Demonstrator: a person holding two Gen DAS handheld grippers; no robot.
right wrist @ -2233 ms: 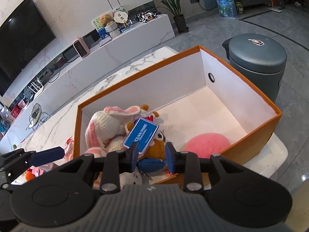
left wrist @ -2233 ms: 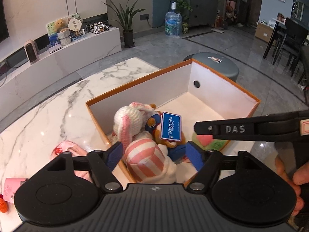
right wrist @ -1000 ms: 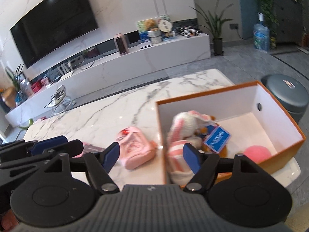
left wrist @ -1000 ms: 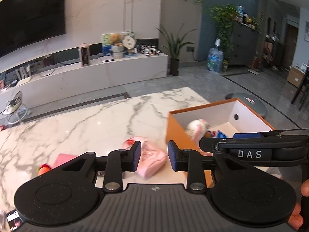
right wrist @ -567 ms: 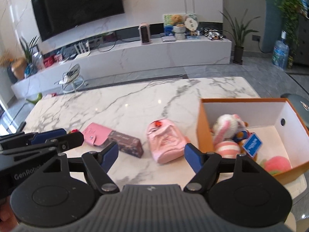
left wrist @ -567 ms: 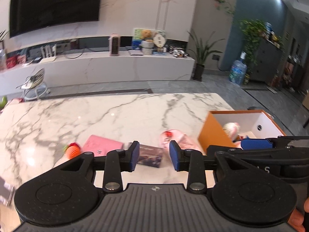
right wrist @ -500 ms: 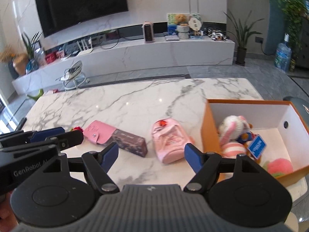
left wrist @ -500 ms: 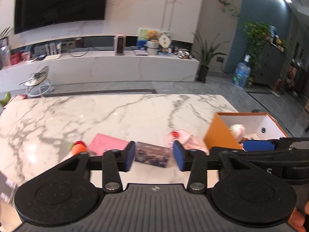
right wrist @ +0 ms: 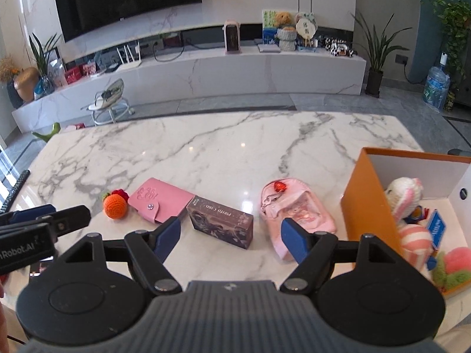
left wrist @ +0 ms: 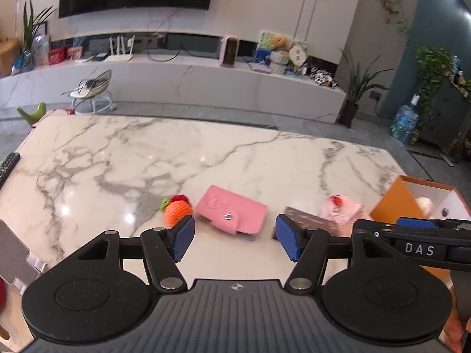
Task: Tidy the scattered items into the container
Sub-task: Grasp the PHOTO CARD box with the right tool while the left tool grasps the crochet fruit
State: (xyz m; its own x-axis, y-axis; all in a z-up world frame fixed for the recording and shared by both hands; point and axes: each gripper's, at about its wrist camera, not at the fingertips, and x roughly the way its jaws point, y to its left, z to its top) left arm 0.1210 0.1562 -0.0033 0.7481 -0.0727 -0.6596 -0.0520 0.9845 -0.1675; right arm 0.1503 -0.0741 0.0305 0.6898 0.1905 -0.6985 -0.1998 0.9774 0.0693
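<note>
Both grippers' fingers spread wide and empty, the left gripper [left wrist: 235, 239] should straddle the pink wallet [left wrist: 232, 216] near the bench's front edge, well left of the orange box [right wrist: 371, 203], while the right gripper [right wrist: 231, 239] frames the photo-card box [right wrist: 220, 223].

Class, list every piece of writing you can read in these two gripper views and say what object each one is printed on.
"DAS" – on the right gripper's arm, seen in the left wrist view.
"Robot.AI" – on the left gripper's body, start cut off by the frame edge.
"PHOTO CARD" – on the dark box on the table.
Blue tag in the orange box: lettering too blurred to read.
Pink wallet: embossed emblem, unreadable.
</note>
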